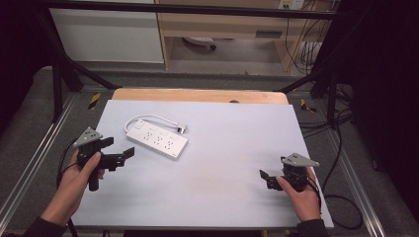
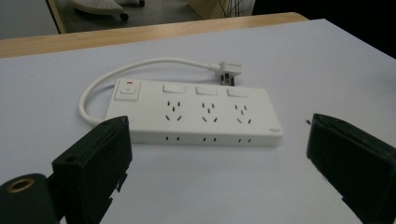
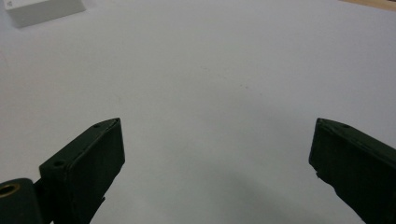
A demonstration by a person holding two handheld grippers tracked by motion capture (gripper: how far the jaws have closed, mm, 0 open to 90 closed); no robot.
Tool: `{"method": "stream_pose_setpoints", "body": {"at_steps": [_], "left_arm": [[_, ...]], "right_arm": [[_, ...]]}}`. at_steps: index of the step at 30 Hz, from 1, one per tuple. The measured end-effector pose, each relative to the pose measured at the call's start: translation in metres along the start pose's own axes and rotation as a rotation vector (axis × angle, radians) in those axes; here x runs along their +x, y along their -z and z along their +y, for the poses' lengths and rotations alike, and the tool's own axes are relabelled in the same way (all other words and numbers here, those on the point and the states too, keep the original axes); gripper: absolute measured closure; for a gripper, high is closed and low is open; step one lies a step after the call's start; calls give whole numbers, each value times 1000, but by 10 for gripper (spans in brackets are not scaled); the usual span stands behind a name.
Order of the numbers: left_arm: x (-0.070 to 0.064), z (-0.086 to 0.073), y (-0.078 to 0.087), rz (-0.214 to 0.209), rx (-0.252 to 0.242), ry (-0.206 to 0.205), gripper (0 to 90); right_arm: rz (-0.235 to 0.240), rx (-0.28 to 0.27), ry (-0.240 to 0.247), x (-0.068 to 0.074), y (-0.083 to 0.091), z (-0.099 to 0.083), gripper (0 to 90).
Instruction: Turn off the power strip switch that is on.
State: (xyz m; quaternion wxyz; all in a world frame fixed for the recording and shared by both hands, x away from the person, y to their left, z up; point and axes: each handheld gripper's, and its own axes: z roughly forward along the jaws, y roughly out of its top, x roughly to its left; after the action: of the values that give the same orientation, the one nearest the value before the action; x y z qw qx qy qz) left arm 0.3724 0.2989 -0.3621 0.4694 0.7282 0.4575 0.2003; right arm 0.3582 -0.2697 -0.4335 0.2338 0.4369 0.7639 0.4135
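Left hand-held gripper, jaws wide, faces the power strip.

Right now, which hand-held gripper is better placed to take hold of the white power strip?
Left. The left hand-held gripper sits open just beside the white plastic power strip, which lies straight ahead between its jaws in its own view. The right hand-held gripper is open too, but far across the pale grey table.

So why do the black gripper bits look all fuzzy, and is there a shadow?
In the left gripper view the black jaws sit close to the camera and look soft, while the white power strip is sharper. In the right gripper view a faint grey shadow lies on the table between the jaws. The high view is evenly lit on the tabletop, dark at both sides.
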Motion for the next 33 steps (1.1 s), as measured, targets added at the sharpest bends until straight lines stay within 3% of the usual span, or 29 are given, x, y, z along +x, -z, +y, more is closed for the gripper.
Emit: {"method": "stream_pose_setpoints", "body": {"at_steps": [12,33], "left_arm": [[-1,-17,3,-4,19,-3,68],[8,-56,5,2,50,37,80]], "right_arm": [[3,5,-3,-1,0,-2,37],[12,16,1,0,-2,-2,37]]}}
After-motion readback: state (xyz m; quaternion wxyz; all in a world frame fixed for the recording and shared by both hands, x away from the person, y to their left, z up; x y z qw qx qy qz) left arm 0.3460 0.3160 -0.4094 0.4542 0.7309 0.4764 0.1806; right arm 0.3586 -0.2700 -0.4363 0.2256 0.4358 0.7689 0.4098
